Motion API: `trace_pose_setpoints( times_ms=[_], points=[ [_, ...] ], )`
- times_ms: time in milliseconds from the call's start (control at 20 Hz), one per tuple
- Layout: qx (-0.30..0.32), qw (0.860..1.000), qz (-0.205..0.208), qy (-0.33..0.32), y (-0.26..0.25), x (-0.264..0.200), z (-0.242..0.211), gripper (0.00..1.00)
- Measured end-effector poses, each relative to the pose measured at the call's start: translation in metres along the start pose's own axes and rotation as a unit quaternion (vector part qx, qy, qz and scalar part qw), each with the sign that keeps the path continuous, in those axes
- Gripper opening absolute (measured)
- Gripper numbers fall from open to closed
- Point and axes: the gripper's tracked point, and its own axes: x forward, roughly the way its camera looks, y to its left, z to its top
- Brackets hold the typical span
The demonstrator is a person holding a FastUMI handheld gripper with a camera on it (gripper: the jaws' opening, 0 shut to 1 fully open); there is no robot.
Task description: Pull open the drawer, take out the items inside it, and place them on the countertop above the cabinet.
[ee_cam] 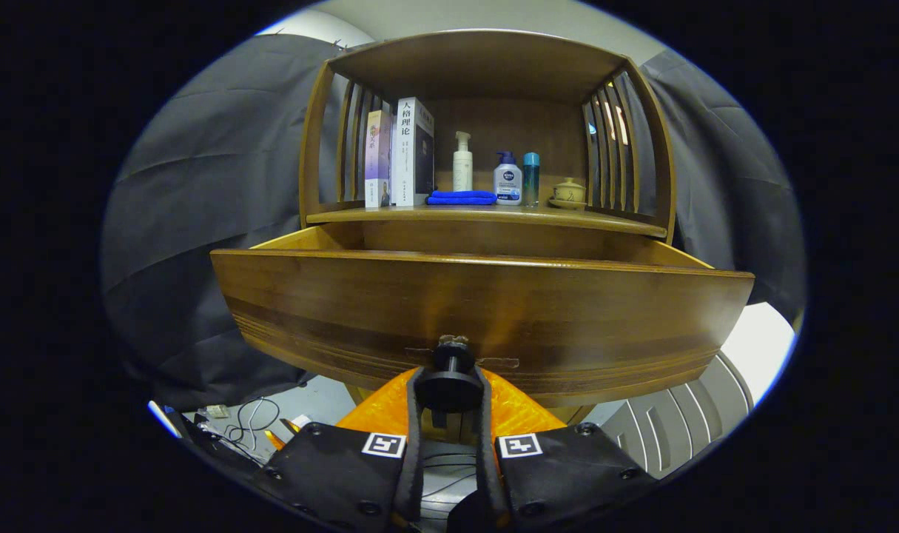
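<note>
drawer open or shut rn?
Open. The drawer front stands well out from the cabinet, side walls showing. Gripper is shut on the knob.

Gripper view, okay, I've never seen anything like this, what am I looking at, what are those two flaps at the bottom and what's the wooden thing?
This camera rides on a hand-held gripper, a two-finger clamp a person carries, and looks forward along its fingers, the flaps you see. Both fingers press on the round drawer knob. The wooden drawer is pulled out towards the camera; its contents are hidden behind its front. On the countertop above stand books, a folded blue cloth, three bottles and a small lidded cup.
</note>
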Motion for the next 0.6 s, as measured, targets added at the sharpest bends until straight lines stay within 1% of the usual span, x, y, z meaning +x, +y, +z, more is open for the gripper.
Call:
trace_pose_setpoints(
  times_ms=[300,550,600],
  points=[
    [-0.006,1.0,0.012,0.005,0.007,-0.015,-0.005,0.32],
    [-0.002,1.0,0.02,0.015,0.009,-0.017,-0.005,0.32],
    [0.001,0.999,0.026,0.02,0.011,-0.018,-0.006,0.36]
  ],
)
